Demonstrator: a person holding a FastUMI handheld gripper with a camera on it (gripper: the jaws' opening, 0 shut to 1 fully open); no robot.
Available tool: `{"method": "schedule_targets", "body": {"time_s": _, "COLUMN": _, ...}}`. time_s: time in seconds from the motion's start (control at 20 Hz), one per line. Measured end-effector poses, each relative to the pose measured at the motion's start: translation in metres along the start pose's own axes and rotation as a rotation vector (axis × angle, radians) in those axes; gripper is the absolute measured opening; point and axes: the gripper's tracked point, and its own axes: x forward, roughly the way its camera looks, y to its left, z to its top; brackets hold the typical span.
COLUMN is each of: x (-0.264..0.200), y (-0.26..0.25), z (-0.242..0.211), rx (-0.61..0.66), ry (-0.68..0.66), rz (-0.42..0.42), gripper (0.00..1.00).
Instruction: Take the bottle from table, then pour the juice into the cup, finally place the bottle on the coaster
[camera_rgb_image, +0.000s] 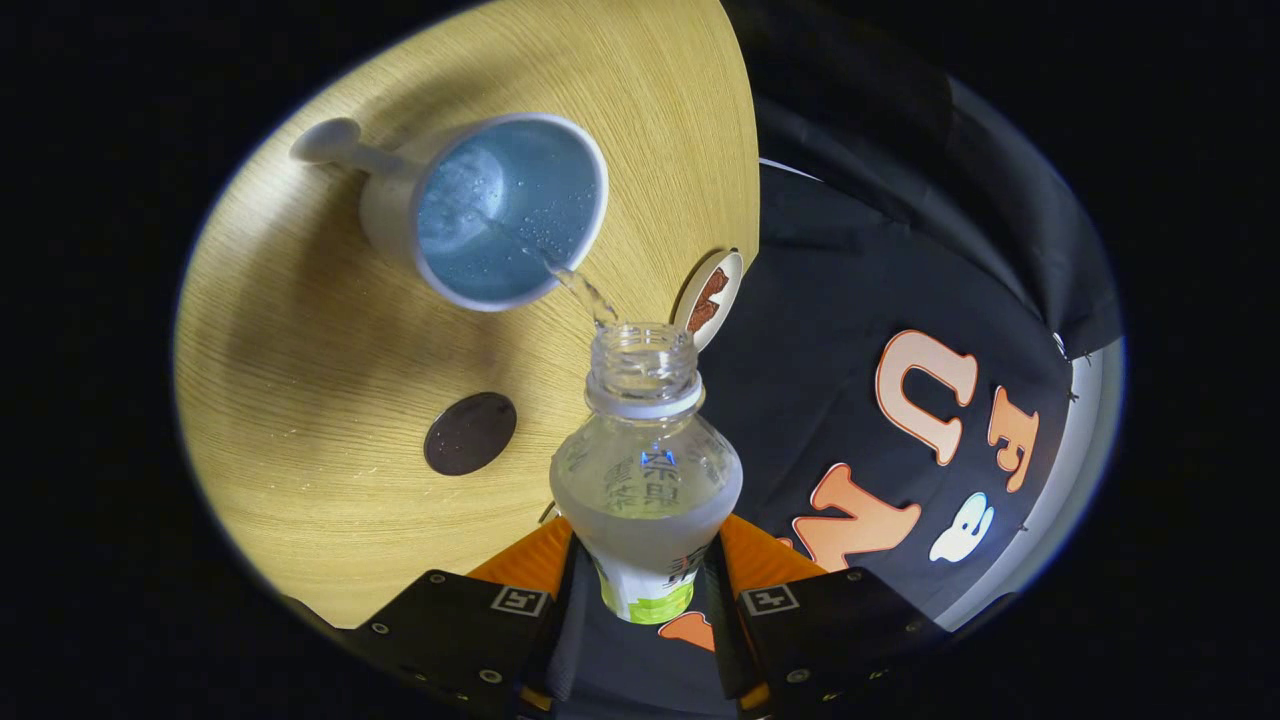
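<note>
My gripper is shut on a clear plastic bottle with a pale label, held by its lower body between the two fingers. The bottle is tipped forward with its uncapped neck pointing toward a white cup with a blue inside and a long handle. A thin clear stream runs from the bottle's mouth over the cup's near rim, and liquid with bubbles lies in the cup. A dark round coaster lies on the wooden table, to the left of the bottle and nearer to me than the cup.
A small white round disc with a brown mark lies at the table's edge just beyond the bottle's mouth. The round table ends right there; past the edge hangs the booth's black cloth wall.
</note>
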Motion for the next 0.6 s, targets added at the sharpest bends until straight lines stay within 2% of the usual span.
{"method": "schedule_targets", "body": {"time_s": 0.6, "x": -0.0040, "y": -0.0098, "z": 0.0025, "rx": -0.057, "ry": 0.007, "rz": -0.004, "gripper": 0.55}}
